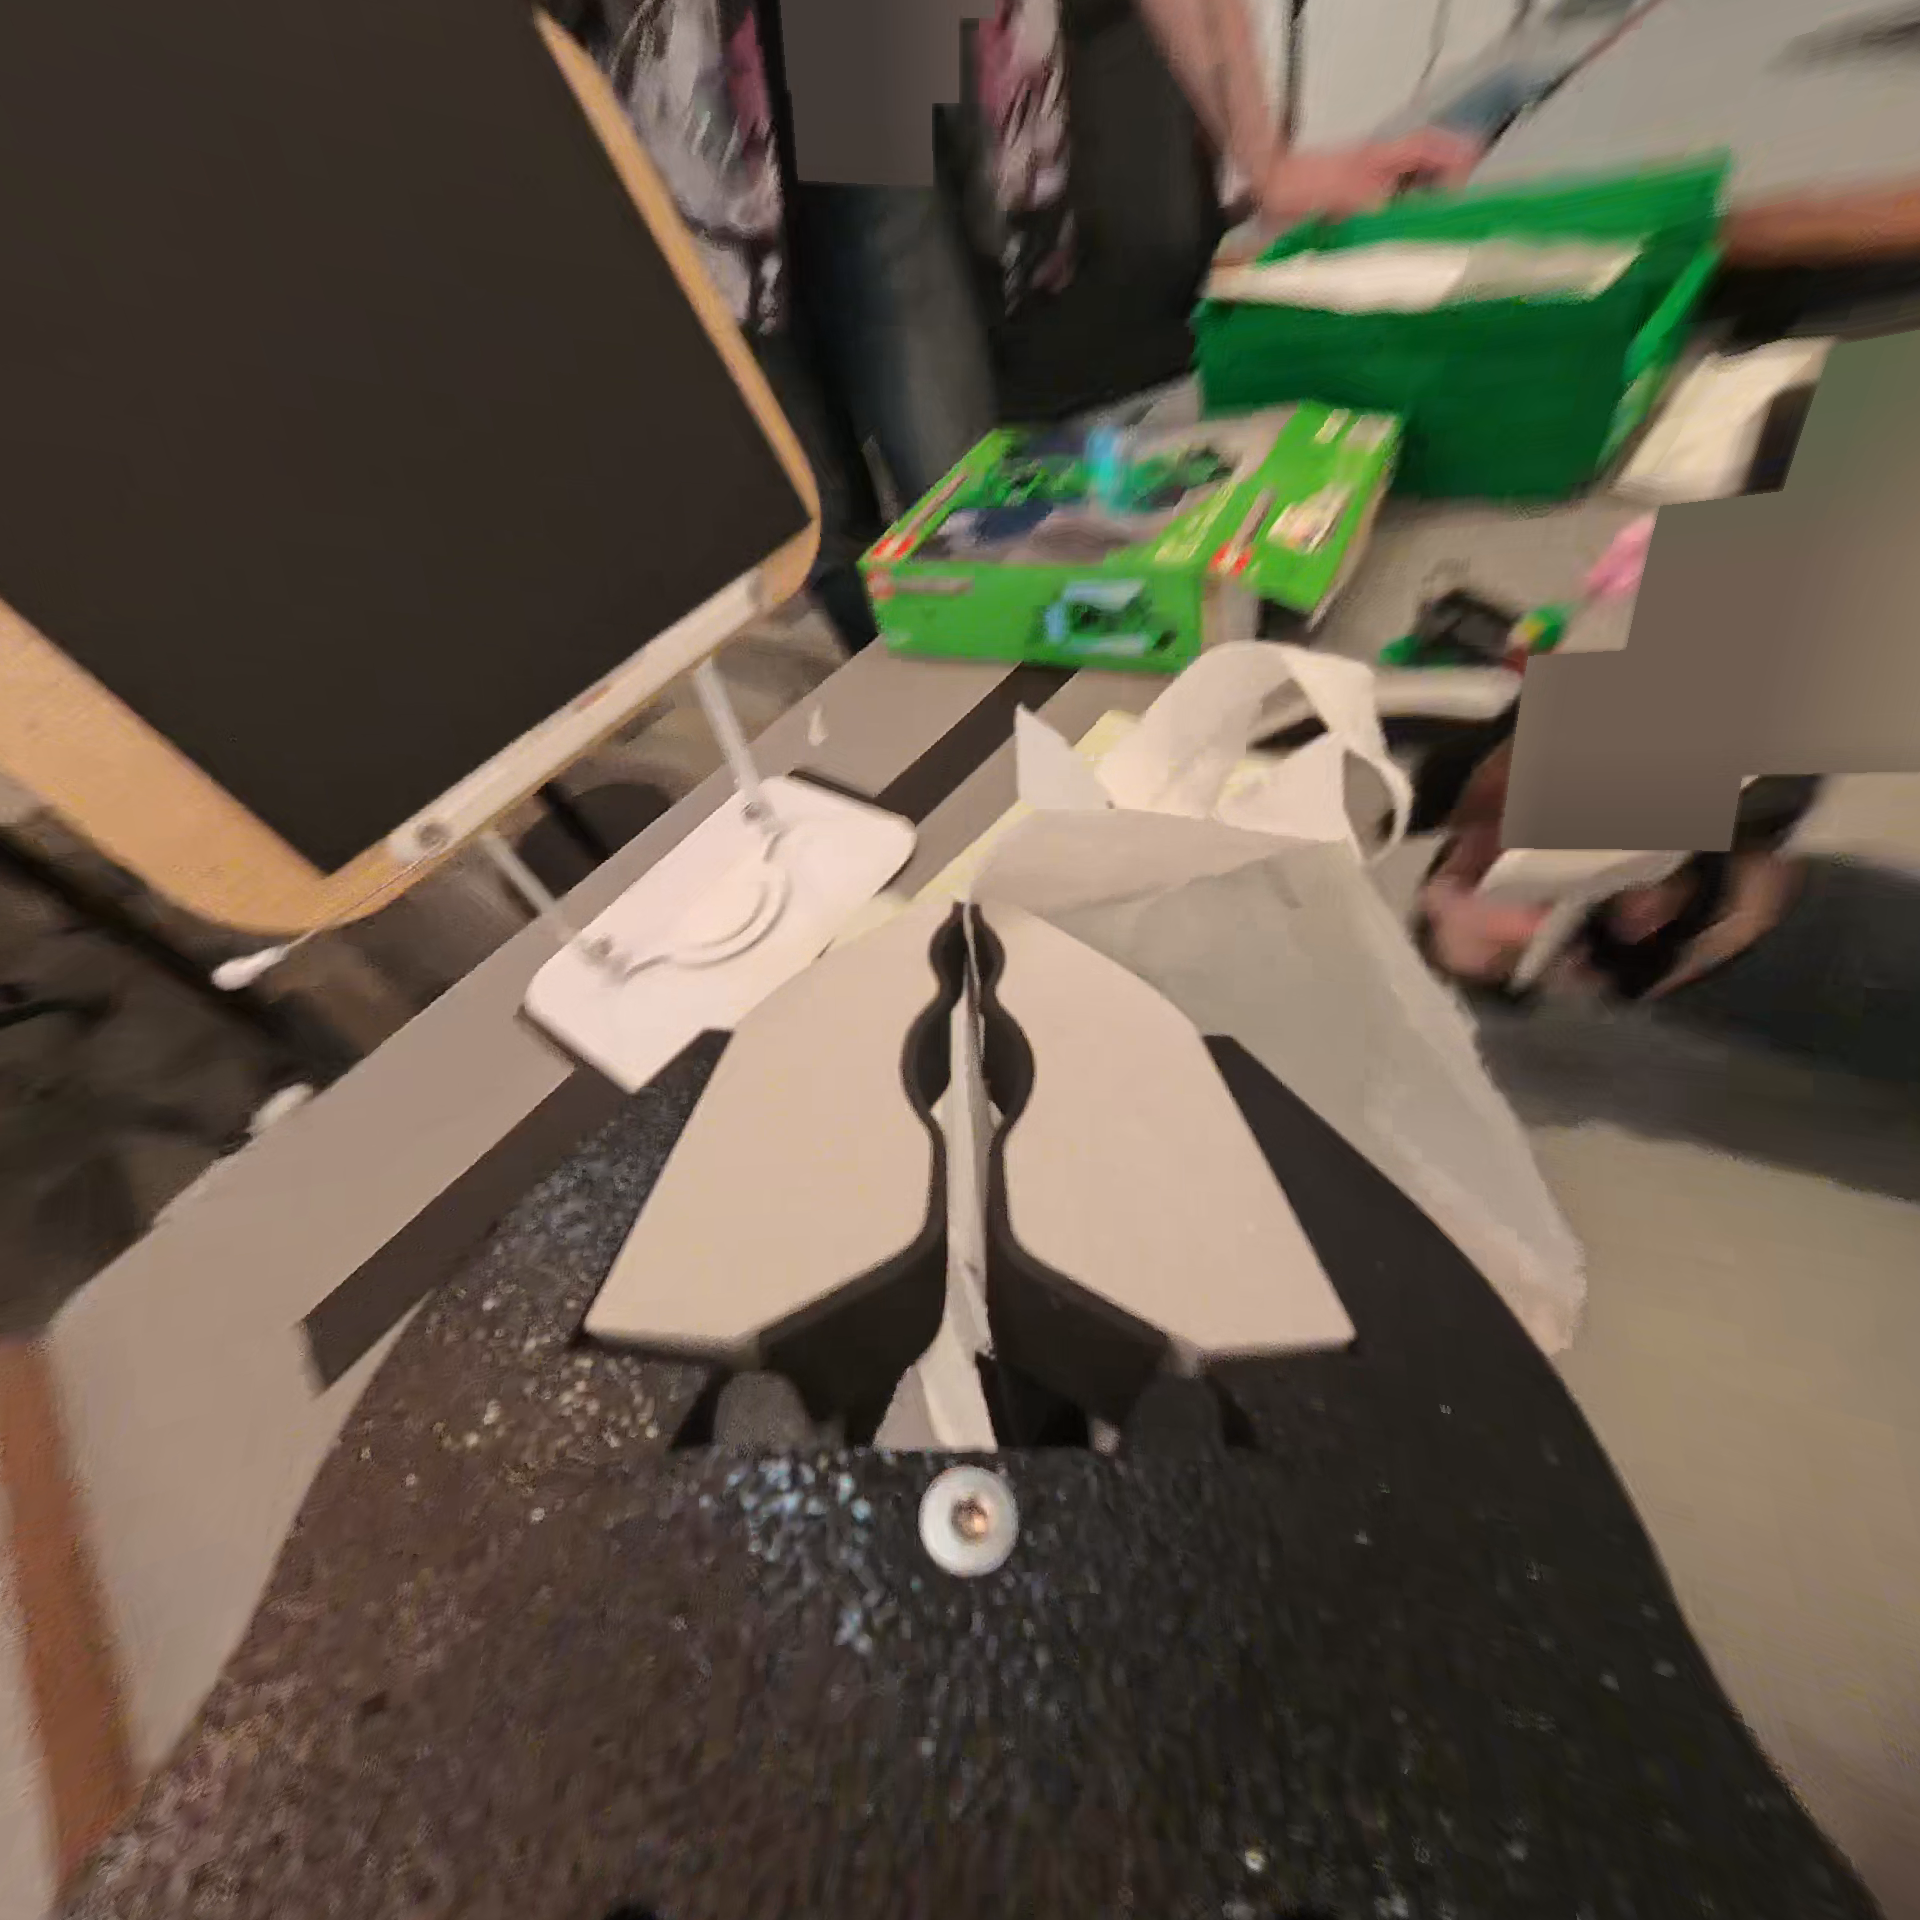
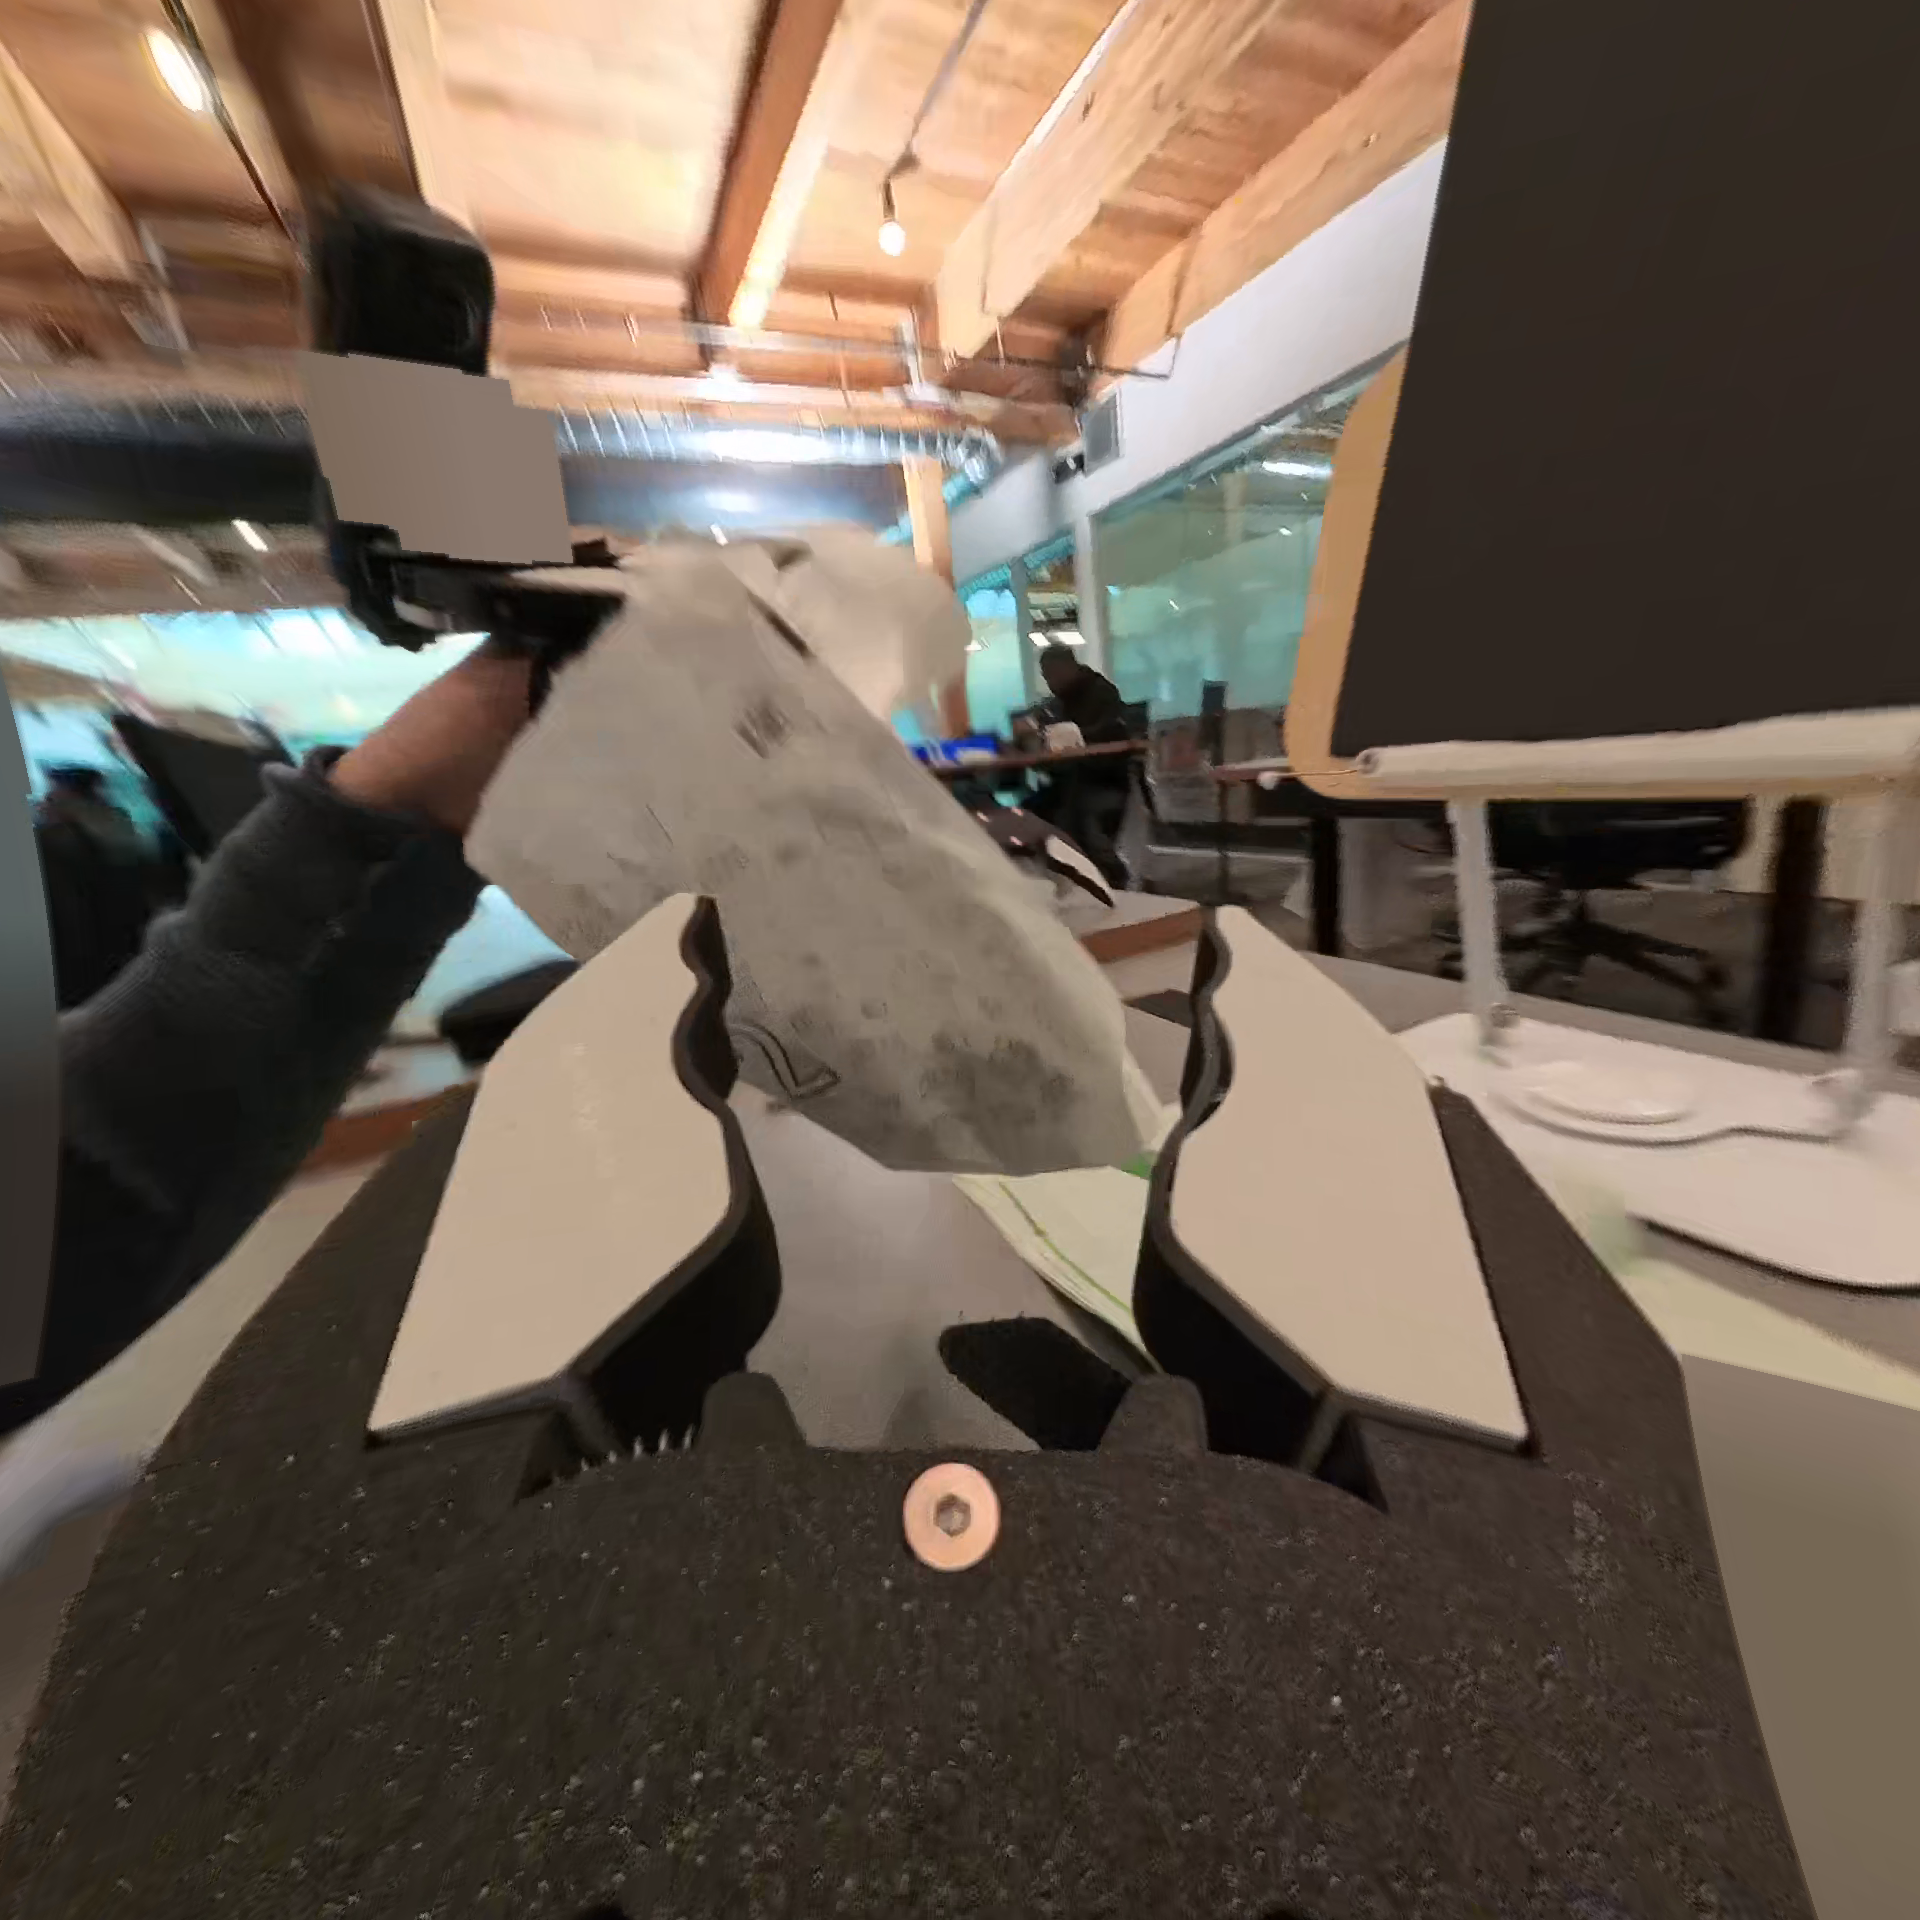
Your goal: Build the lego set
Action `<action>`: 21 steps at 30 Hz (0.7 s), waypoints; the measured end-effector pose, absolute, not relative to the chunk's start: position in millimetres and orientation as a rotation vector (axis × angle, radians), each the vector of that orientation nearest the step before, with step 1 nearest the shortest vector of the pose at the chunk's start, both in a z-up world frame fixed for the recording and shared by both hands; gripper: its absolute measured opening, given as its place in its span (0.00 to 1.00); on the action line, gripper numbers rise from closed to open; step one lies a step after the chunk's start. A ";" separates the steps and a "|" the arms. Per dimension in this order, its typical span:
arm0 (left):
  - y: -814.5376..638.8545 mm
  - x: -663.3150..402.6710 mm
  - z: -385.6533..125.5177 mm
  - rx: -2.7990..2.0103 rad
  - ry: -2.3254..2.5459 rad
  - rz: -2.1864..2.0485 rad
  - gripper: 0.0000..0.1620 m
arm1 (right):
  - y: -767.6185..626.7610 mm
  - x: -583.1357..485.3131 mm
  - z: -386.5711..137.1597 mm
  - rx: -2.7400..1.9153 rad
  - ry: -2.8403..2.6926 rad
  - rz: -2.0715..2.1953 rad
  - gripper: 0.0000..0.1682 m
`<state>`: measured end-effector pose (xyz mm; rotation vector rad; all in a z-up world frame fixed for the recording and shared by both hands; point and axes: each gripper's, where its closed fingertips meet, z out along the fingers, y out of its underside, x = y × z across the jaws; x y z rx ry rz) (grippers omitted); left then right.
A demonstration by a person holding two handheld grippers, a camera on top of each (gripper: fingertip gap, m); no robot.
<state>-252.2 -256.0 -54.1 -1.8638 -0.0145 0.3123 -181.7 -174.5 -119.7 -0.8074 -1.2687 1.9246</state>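
Observation:
My left gripper is shut on the edge of a white paper bag and holds it up above the grey table. In the right wrist view the same bag hangs tilted in the air, held at its top left by the left gripper with a hand and a dark sleeve behind it. My right gripper is open just below and in front of the bag, and the bag's lower part sits between the fingers without being pinched. A paper booklet with green marks lies on the table under the bag.
A monitor with a wood-edged back stands on a white base at the left; it is at the right in the right wrist view. Green lego boxes and a green bag lie farther off. People stand behind the table. The grippers' ends are close to 15 centimetres from one another.

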 end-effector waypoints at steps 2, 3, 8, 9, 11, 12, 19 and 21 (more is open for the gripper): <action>-258.4 -246.9 -24.7 -1.777 -0.013 0.146 0.00 | -186.3 -191.2 -128.0 -0.828 -1.216 2.100 0.54; -260.1 -244.9 -9.7 -1.736 -0.014 0.085 0.00 | -194.5 -195.1 -127.5 -0.825 -1.188 2.212 0.57; -262.8 -240.2 37.6 -1.682 -0.052 -0.040 0.00 | -229.8 -207.7 -97.5 -0.602 -1.027 2.594 0.58; -262.5 -239.7 42.8 -1.680 -0.062 -0.051 0.00 | -235.8 -210.3 -89.9 -0.546 -1.003 2.650 0.57; -263.6 -244.0 48.7 -1.681 -0.100 -0.033 0.00 | -241.0 -211.3 -73.4 -0.428 -0.898 2.782 0.51; -265.1 -246.7 50.5 -1.677 -0.119 -0.020 0.00 | -243.2 -211.7 -67.9 -0.386 -0.857 2.824 0.48; -285.5 -260.9 40.8 -1.656 -0.220 -0.039 0.00 | -235.8 -226.7 -70.6 -0.389 -0.671 2.933 0.27; -289.9 -263.5 35.6 -1.642 -0.240 -0.052 0.00 | -232.2 -226.8 -71.7 -0.387 -0.659 2.944 0.27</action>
